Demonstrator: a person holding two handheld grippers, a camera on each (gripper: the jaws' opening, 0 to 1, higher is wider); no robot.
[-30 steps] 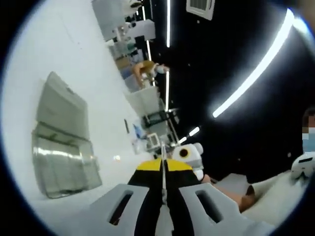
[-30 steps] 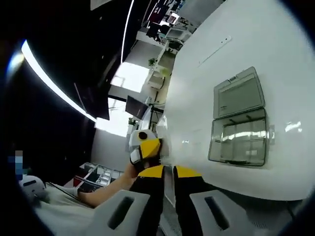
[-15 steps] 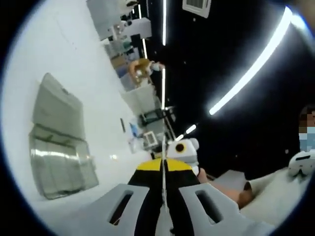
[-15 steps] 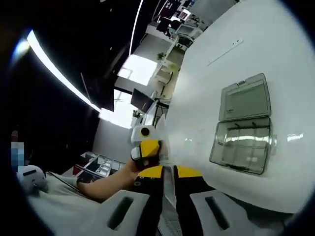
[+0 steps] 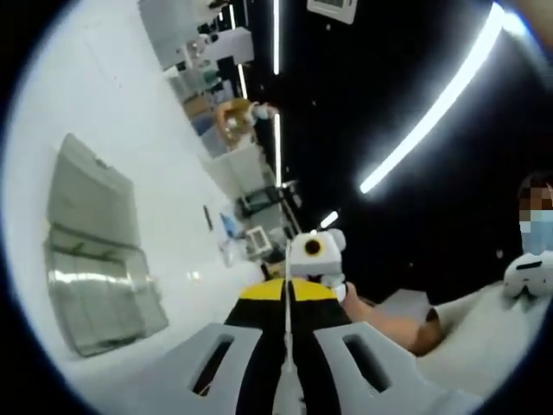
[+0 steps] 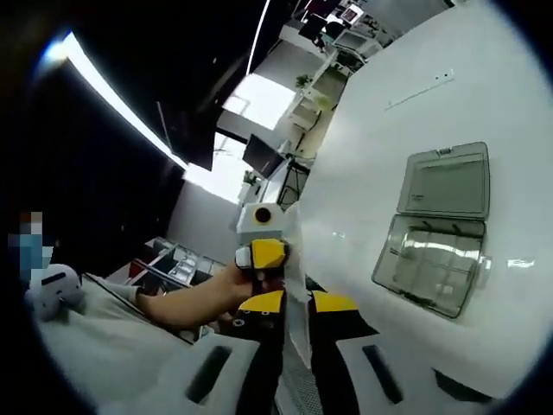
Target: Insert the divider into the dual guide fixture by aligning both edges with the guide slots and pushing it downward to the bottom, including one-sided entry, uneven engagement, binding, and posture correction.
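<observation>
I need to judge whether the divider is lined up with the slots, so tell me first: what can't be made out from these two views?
- Guide slots inside the open clear case: too small and washed out by glare in the right gripper view; blurred in the left gripper view.
- Divider: a thin translucent sheet seen nearly edge-on between the right tool jaws; its lower part is hidden by them.
- Left tool: the divider is only a thin line, so its tilt is unclear.

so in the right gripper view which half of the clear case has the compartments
The base half of the clear case, nearer the right gripper, shows grid partitions; the lid beyond it is flat and plain.
</observation>
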